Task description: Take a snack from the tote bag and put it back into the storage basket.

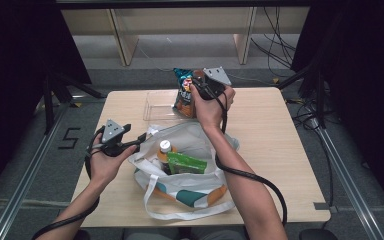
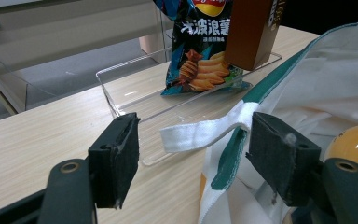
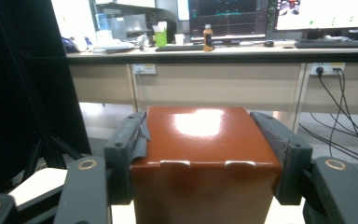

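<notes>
A white tote bag [image 1: 200,142] with teal and orange trim lies open in the middle of the table. Inside it are a bottle [image 1: 165,148] and a green packet [image 1: 186,163]. My left gripper [image 1: 141,138] is at the bag's left rim, jaws wide open [image 2: 193,140]; the white strap [image 2: 200,133] lies loose between them, with neither pad pressing on it. My right gripper [image 1: 198,90] is shut on a glossy brown box [image 3: 200,140], held upright above the clear tray [image 1: 155,106]. A chips bag [image 1: 184,92] stands in that tray beside the box [image 2: 254,32].
The clear tray [image 2: 121,88] sits at the table's far edge, just behind the tote. Bare wood [image 1: 280,145] stretches to the right of the bag. Cables trail from both grippers over the front edge. Beyond the table is a desk with monitors [image 3: 279,18].
</notes>
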{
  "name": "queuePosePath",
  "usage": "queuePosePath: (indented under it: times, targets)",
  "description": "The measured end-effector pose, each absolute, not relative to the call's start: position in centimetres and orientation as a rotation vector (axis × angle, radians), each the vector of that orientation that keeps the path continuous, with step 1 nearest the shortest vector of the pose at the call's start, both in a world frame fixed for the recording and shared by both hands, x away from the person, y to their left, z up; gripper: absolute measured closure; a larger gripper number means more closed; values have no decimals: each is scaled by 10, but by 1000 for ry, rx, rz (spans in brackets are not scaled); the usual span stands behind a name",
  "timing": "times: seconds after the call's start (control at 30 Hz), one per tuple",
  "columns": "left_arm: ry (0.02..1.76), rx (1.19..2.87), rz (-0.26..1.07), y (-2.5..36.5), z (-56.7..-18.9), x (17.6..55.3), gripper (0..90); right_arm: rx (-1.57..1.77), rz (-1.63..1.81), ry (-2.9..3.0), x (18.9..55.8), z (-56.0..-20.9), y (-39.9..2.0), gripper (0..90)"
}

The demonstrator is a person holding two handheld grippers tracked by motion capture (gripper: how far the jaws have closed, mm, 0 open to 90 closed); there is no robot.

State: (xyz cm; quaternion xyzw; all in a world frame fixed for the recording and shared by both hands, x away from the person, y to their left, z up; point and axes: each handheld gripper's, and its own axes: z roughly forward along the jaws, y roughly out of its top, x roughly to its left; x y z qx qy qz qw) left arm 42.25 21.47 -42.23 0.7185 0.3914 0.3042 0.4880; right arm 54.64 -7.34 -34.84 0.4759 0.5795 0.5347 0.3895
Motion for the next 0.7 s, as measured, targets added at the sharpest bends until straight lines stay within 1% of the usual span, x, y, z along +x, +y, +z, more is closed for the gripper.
queuePosePath:
  times: [0.17, 0.7]
  targets:
    - [945, 1744, 738, 215, -422, 423, 328, 1293, 1360, 1427, 546, -351, -75, 398]
    - [946, 1750, 736, 214, -422, 422, 328, 1307, 1329, 1410, 553, -351, -78, 397]
